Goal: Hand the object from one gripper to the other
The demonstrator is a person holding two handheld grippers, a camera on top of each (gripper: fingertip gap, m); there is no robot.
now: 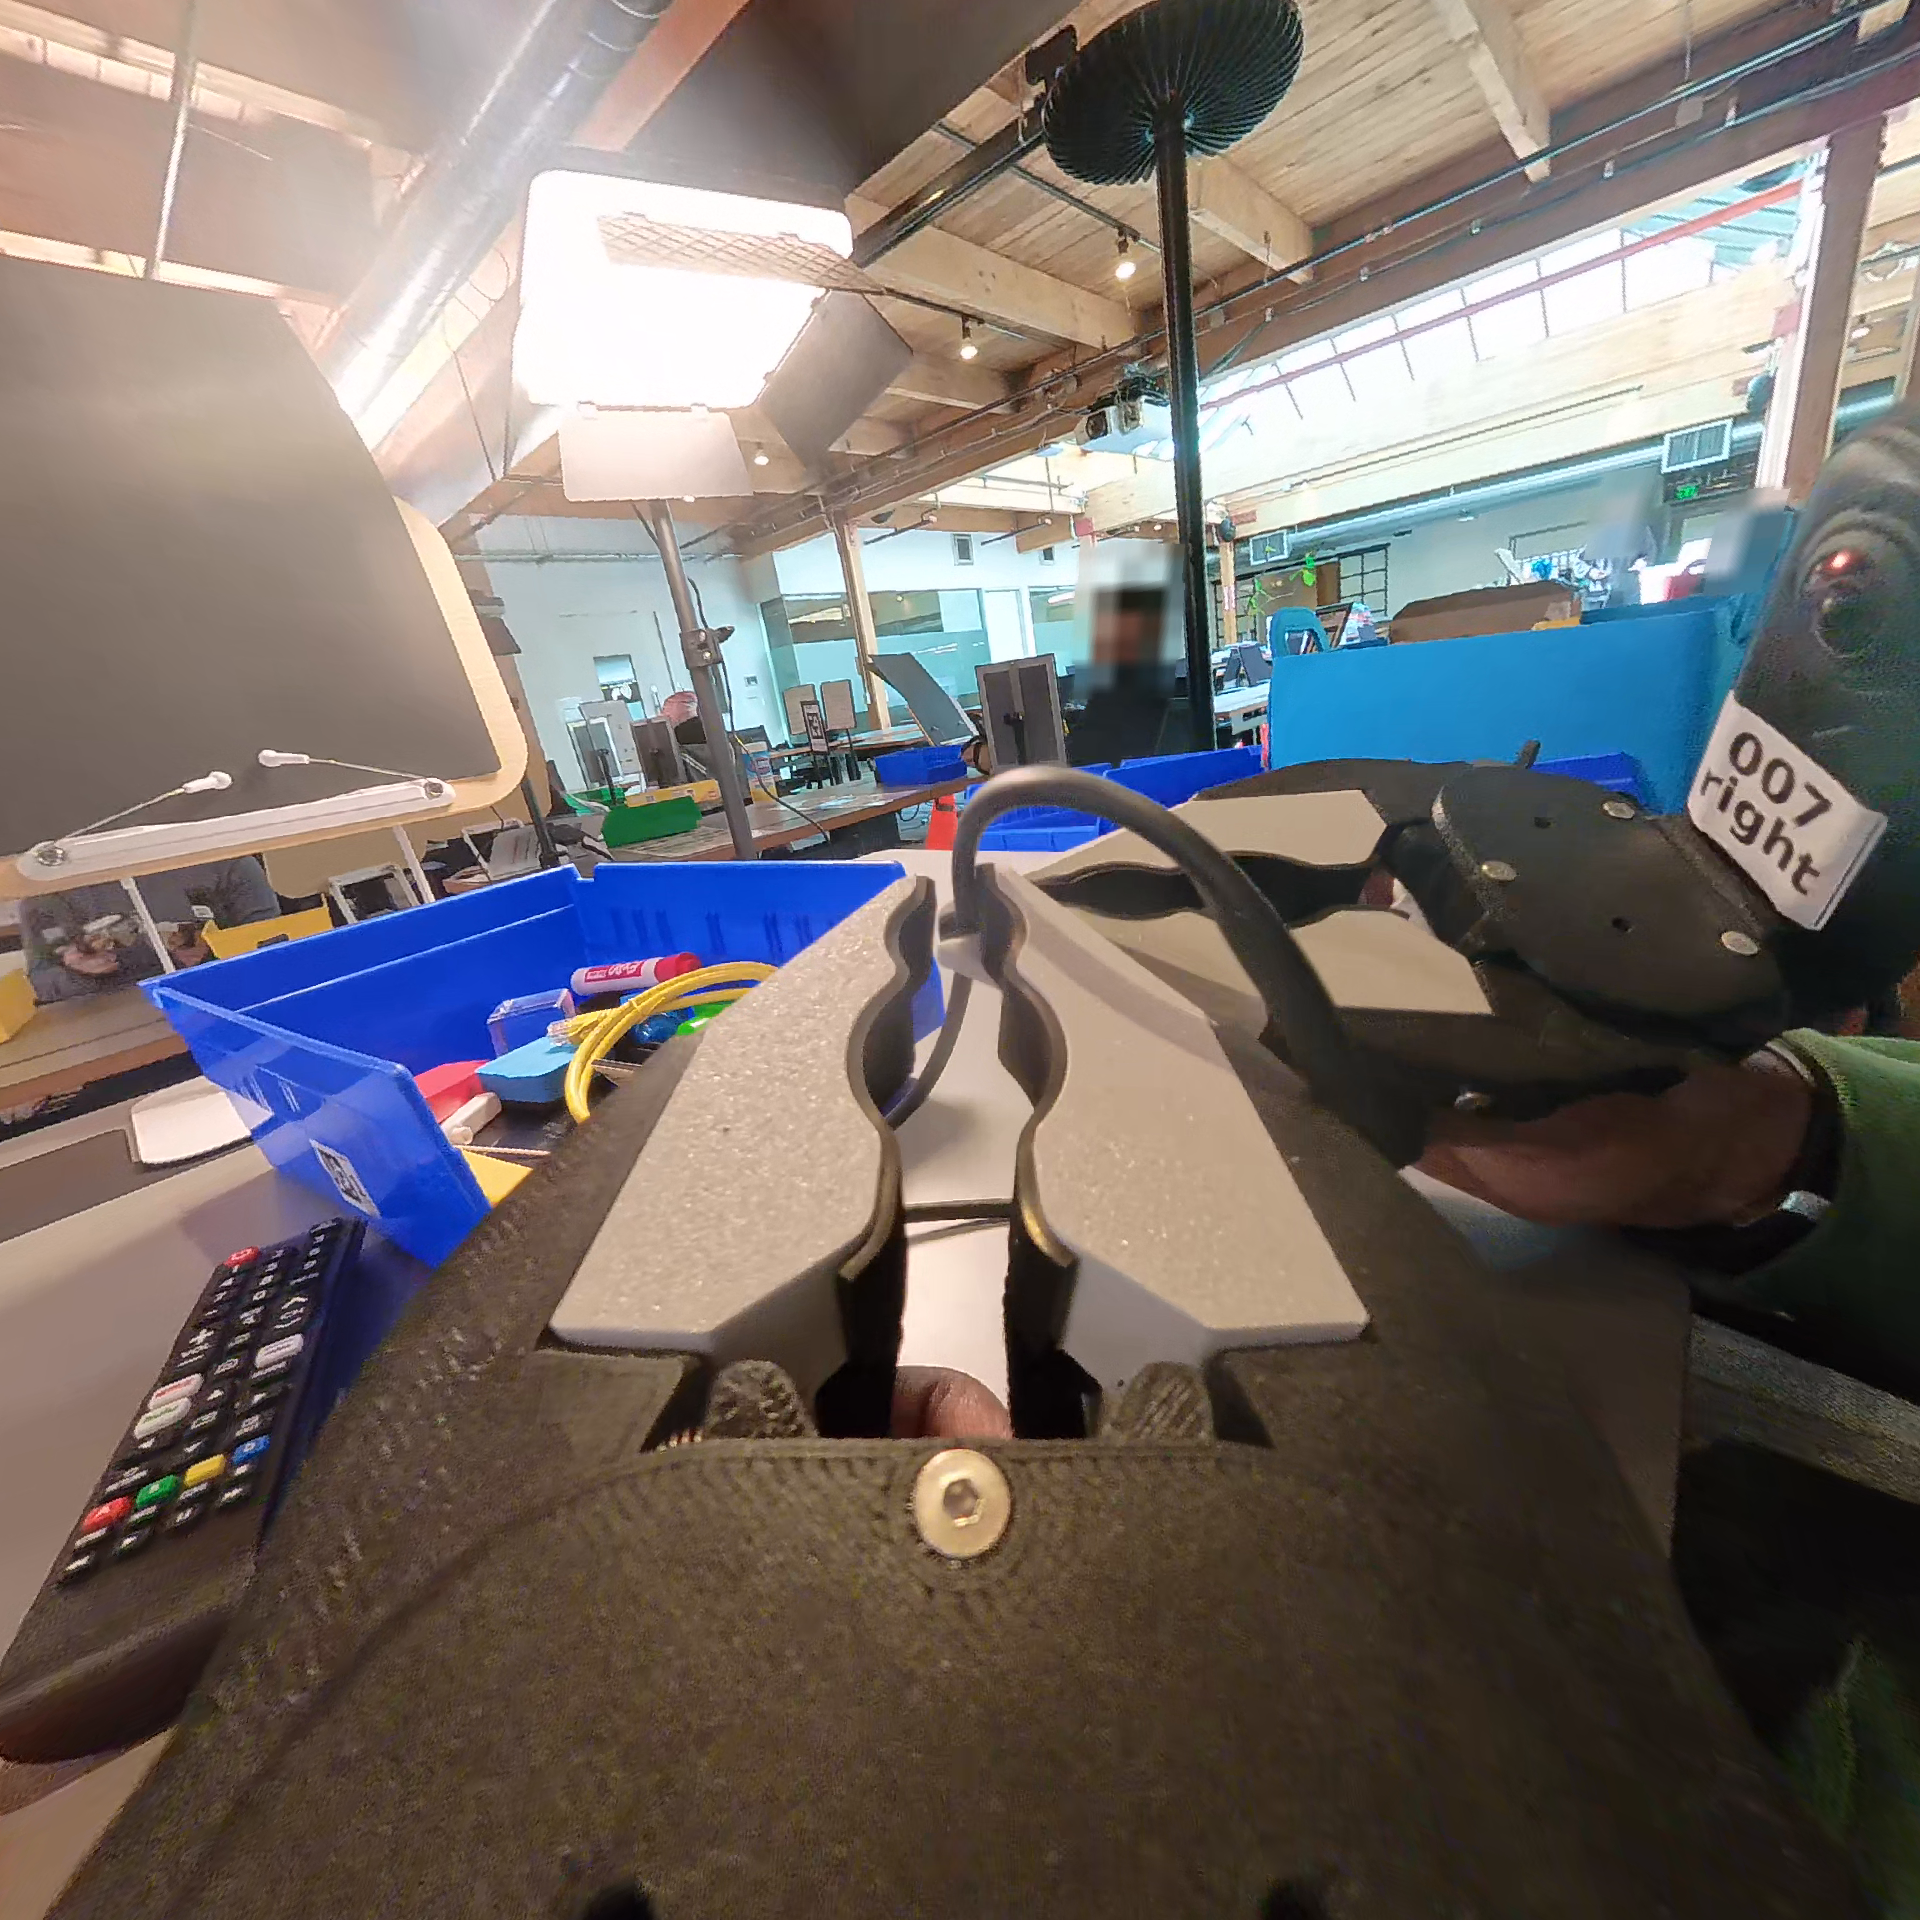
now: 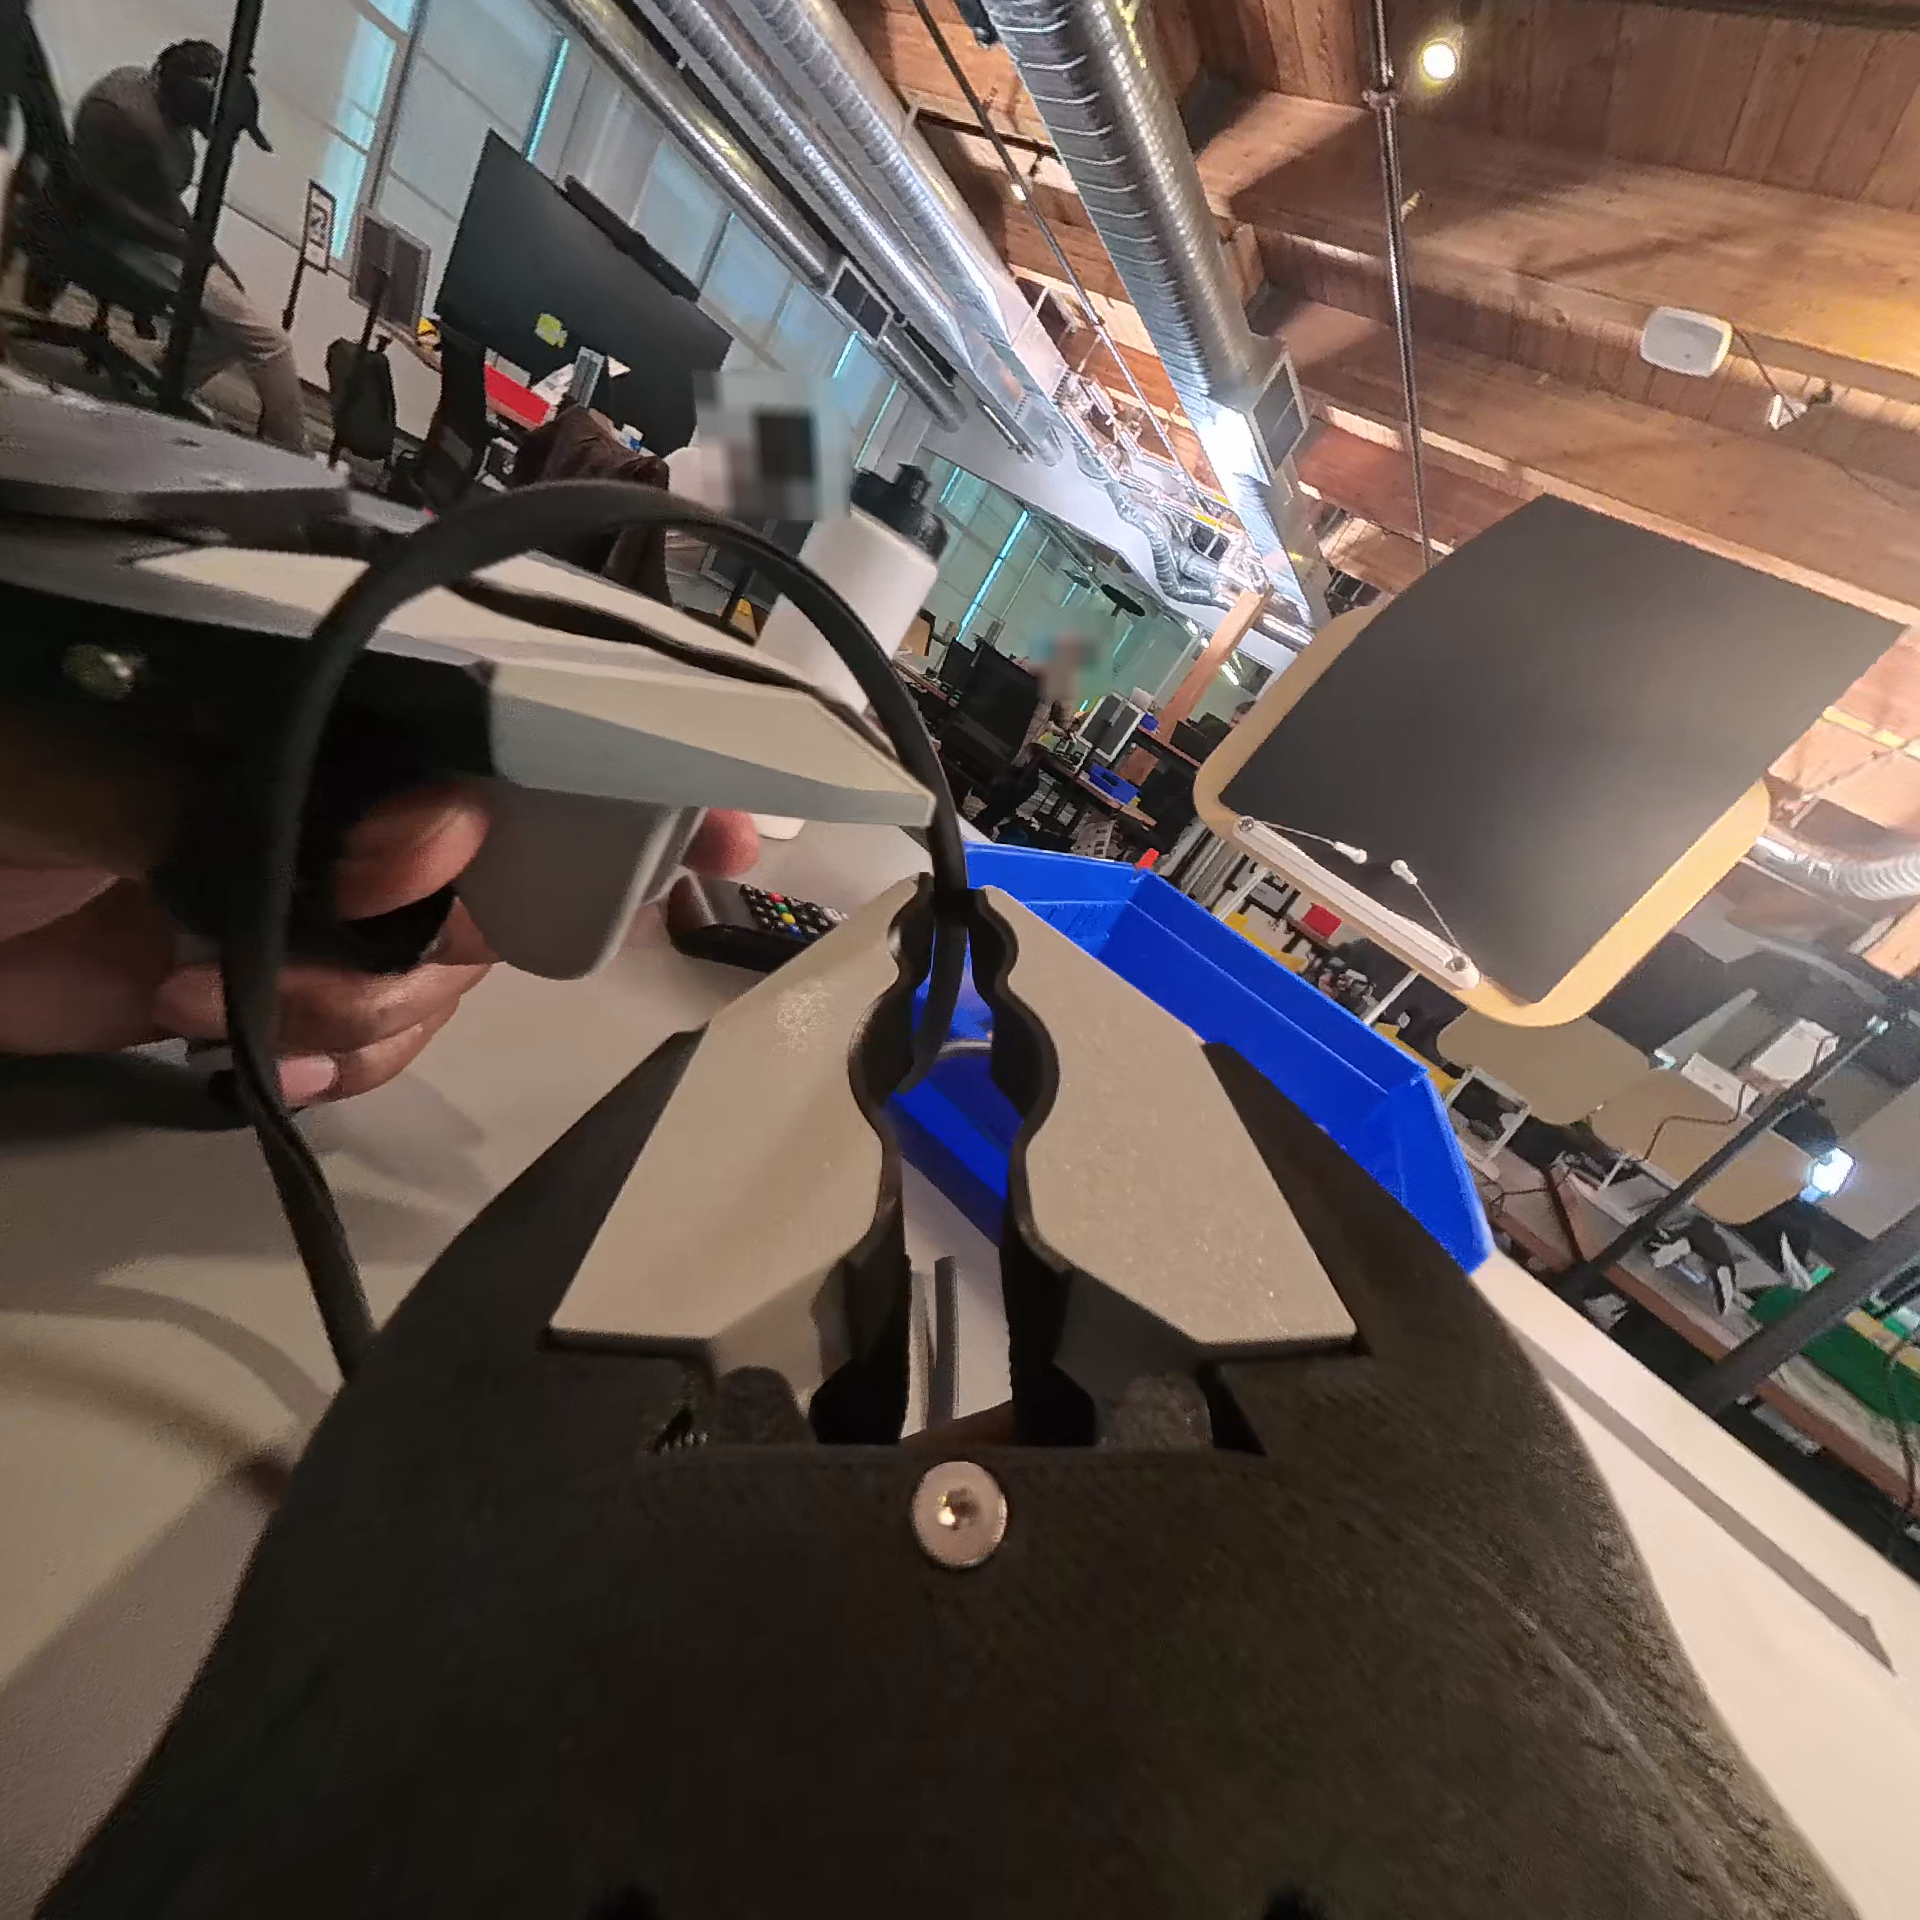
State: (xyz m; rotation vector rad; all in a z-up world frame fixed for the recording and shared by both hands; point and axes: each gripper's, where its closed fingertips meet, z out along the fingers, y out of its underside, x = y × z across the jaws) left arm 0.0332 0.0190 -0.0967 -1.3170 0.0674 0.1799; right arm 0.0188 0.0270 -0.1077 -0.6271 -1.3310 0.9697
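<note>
Left gripper [image 1: 961,914]: its two grey fingers are closed at the tips and pinch a thin black cable [image 1: 1236,914]; a finger of the person shows in the gap at the finger roots
Right gripper [image 2: 945,914]: its grey fingers are also closed at the tips, and the same black cable [image 2: 862,665] passes between them, so both tongs grasp it at once
Black cable: it rises from the left gripper's tips, makes an arch and goes down toward the right gripper; in the right wrist view it makes a big loop from the tips over to the left side and hangs down there
Other gripper in each view: in the left wrist view the right gripper [image 1: 1049,883] comes from the right side with a white label on its body, held by a hand [image 1: 1621,1153] in a green sleeve [image 1: 1870,1122]; in the right wrist view the left gripper [image 2: 914,805] comes from the left, tips just beside the right one's tips
Table [image 1: 62,1351]: pale grey, below both grippers
Remote control [image 1: 187,1423]: black with coloured buttons, it lies flat on the table, near the bin
Blue bin [image 1: 343,1070]: it stands on the table behind the remote and holds a yellow cable [image 1: 634,1018], a red marker [image 1: 634,975] and other small things
Far behind: a lit lamp panel [image 1: 665,291] on a stand, and a black board [image 1: 208,561]
</note>
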